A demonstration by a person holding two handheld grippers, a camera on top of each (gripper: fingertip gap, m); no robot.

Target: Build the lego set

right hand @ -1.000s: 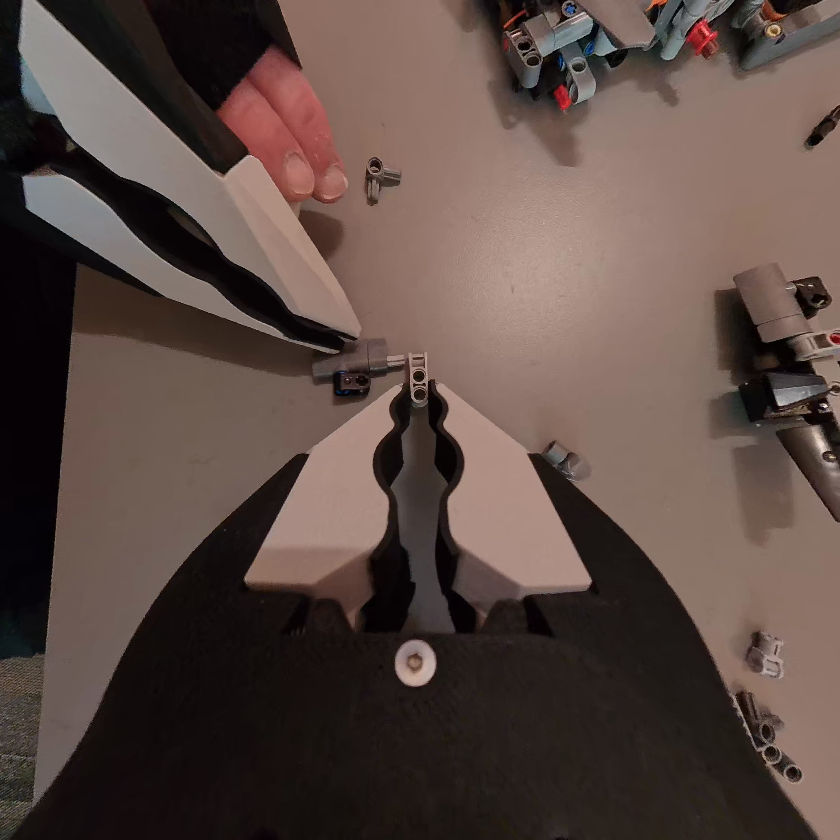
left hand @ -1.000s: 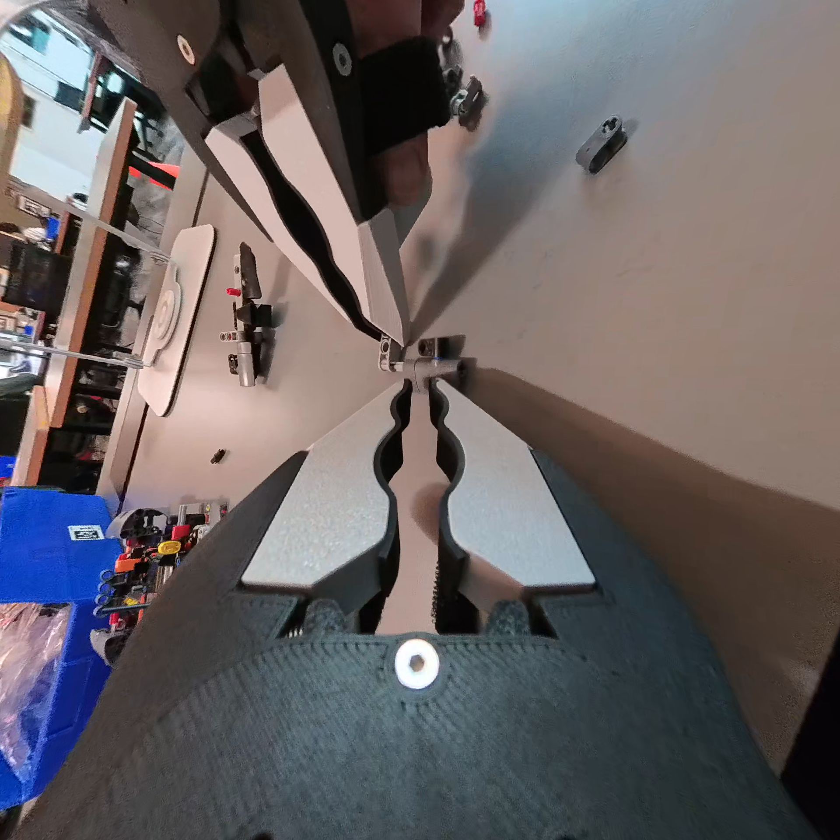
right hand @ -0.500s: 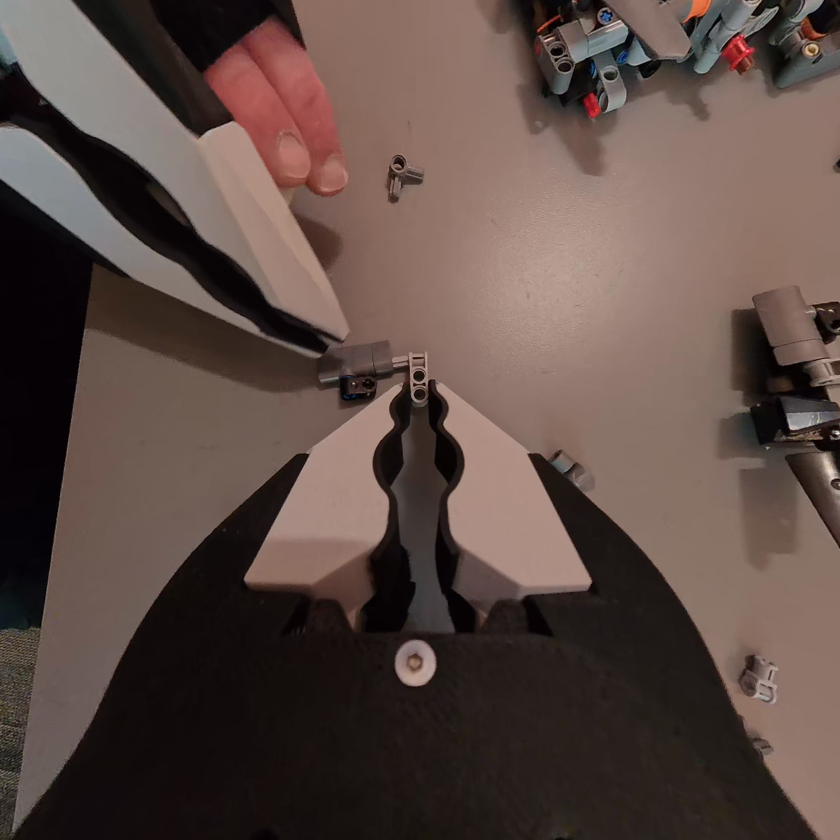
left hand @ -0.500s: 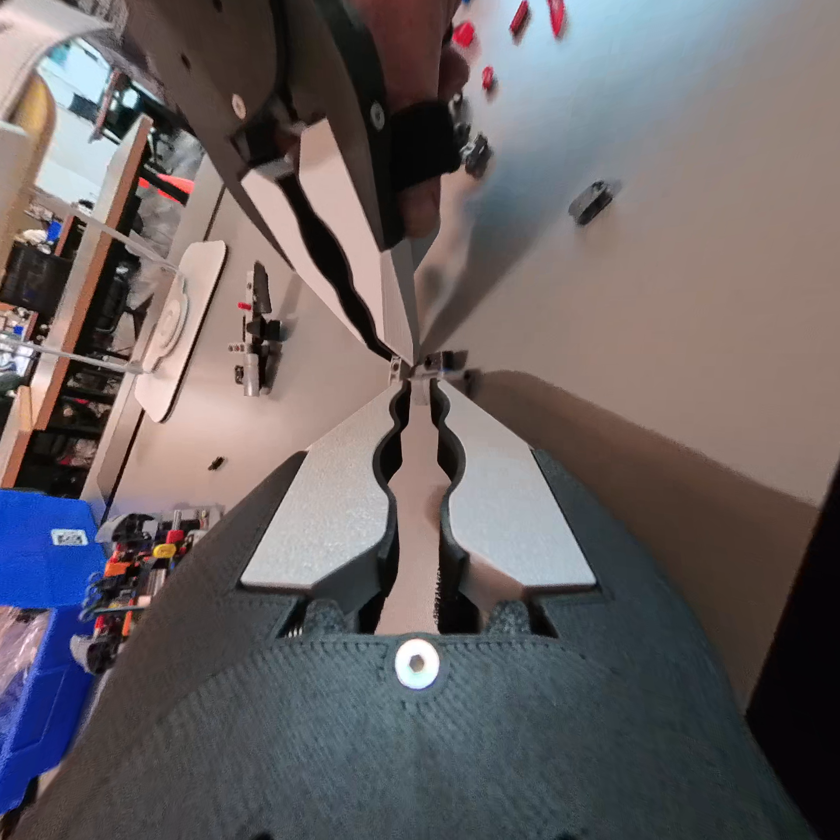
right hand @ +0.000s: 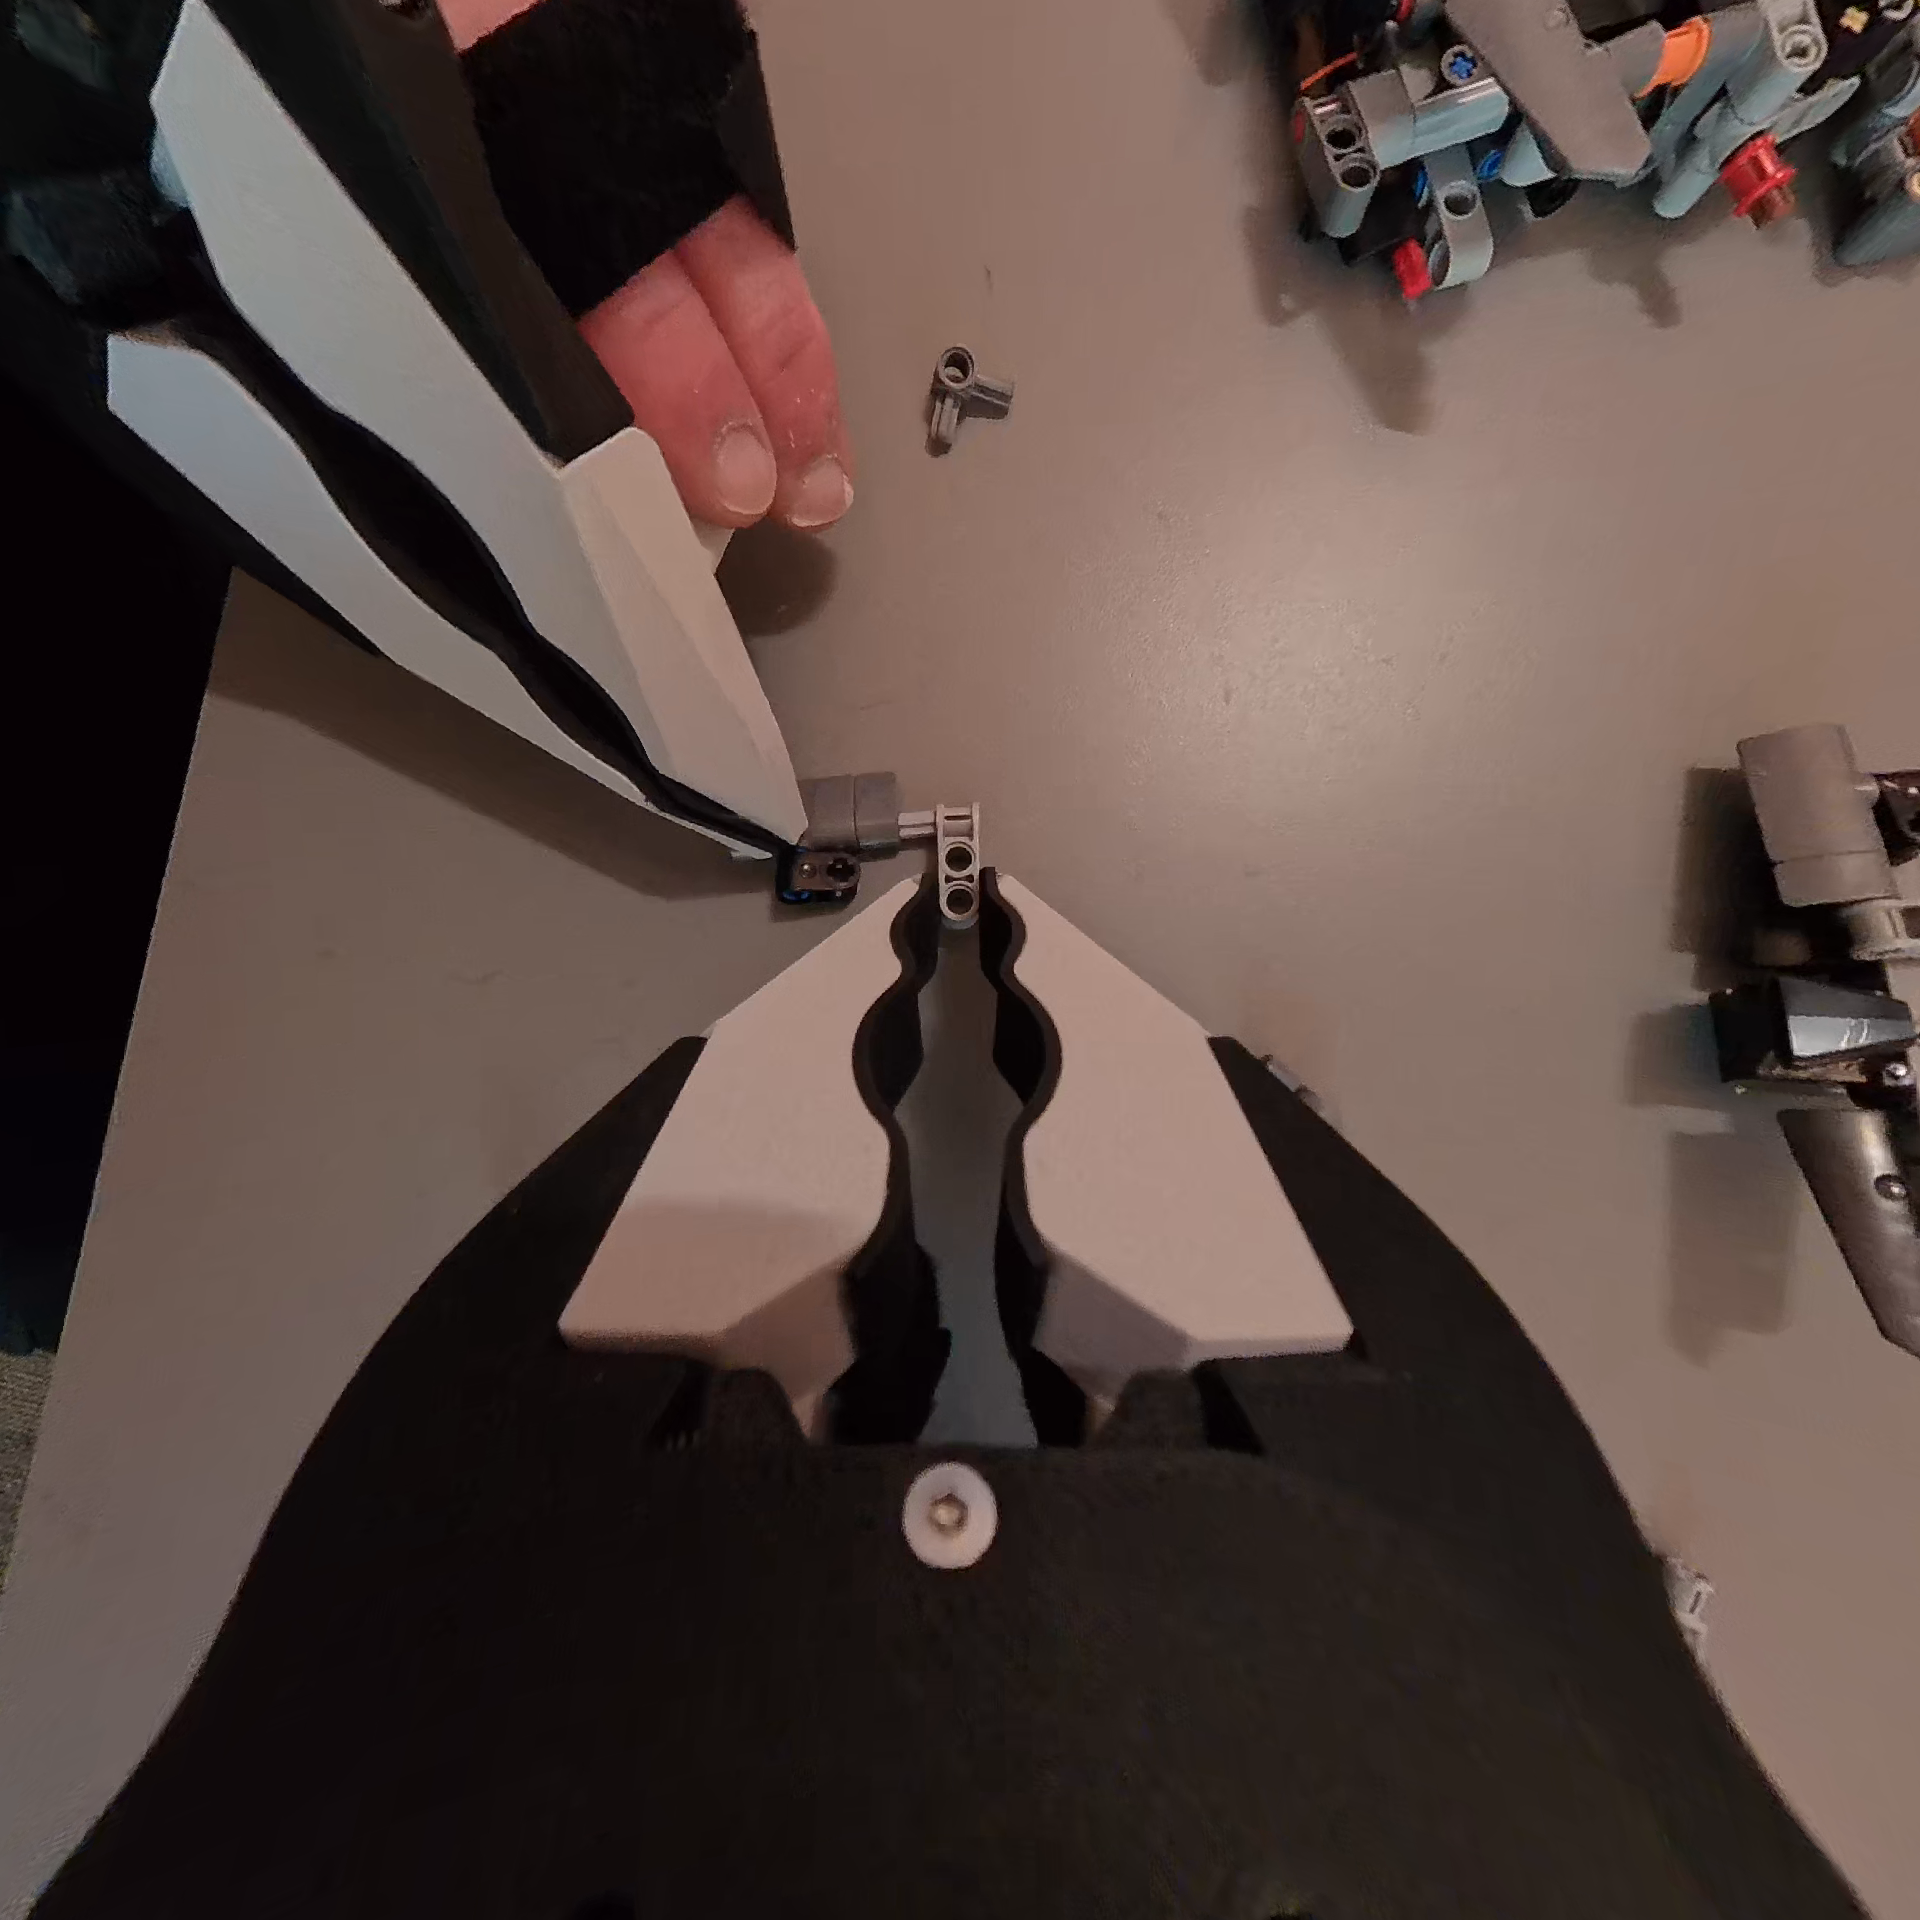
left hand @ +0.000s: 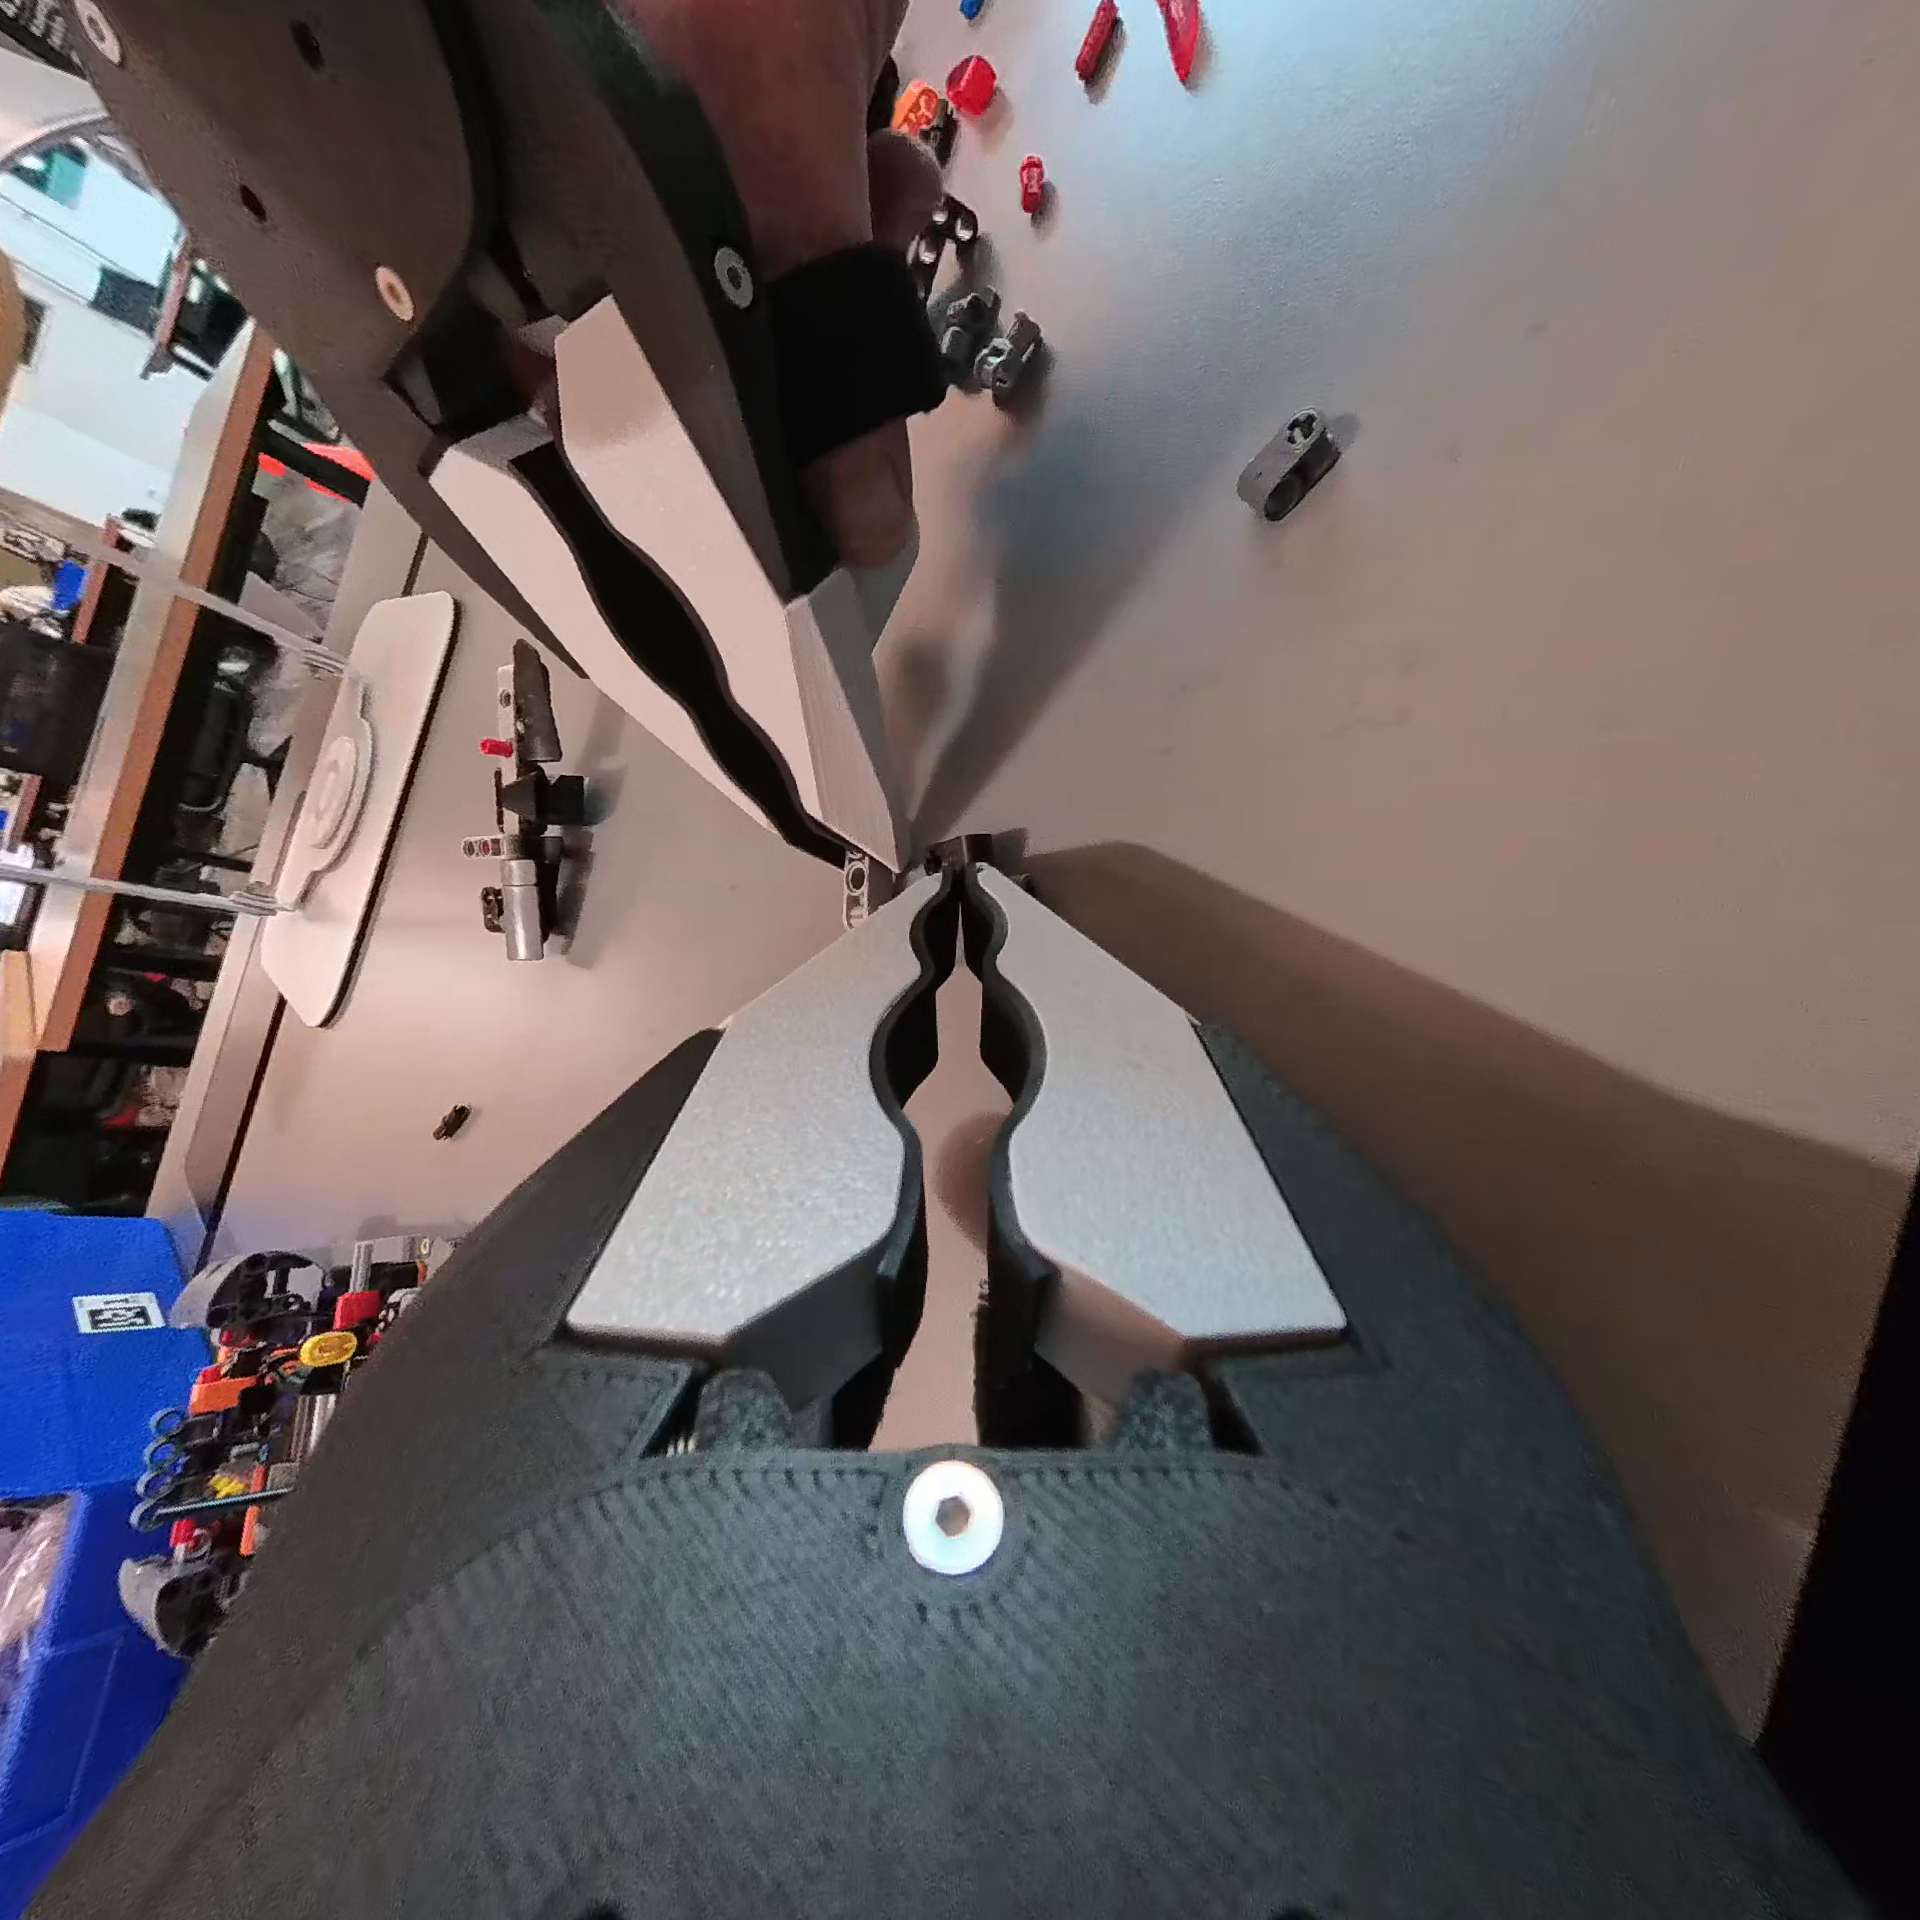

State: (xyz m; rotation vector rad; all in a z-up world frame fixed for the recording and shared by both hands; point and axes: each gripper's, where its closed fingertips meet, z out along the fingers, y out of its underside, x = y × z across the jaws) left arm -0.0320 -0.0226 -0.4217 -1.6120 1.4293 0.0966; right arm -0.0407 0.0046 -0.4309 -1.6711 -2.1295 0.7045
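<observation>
My right gripper (right hand: 958,902) is shut on a small light grey liftarm (right hand: 958,860) and holds it upright just above the grey table (right hand: 1351,675). My left gripper (right hand: 795,831) comes in from the upper left. It is shut on the end of a grey-and-black connector piece (right hand: 854,810), whose short axle meets the liftarm's top hole. In the left wrist view my left gripper (left hand: 956,883) pinches that piece (left hand: 971,850), mostly hidden by the fingertips. The right gripper (left hand: 868,847) meets it from above left, with the liftarm (left hand: 854,888) beside it.
A partly built model (right hand: 1558,125) lies at the top right and a grey-and-black sub-assembly (right hand: 1818,935) at the right. A loose grey connector (right hand: 966,390) lies near a person's fingers (right hand: 769,416). A black connector (left hand: 1288,473), red pieces (left hand: 1039,62) and a blue bin (left hand: 73,1351) also show. Only a small space, under 4 cm, lies between the two pairs of fingers.
My left gripper's jaws have narrowed at the tip on the connector piece. Both grippers have drifted slightly but stay tip to tip, the axle still at the liftarm.
</observation>
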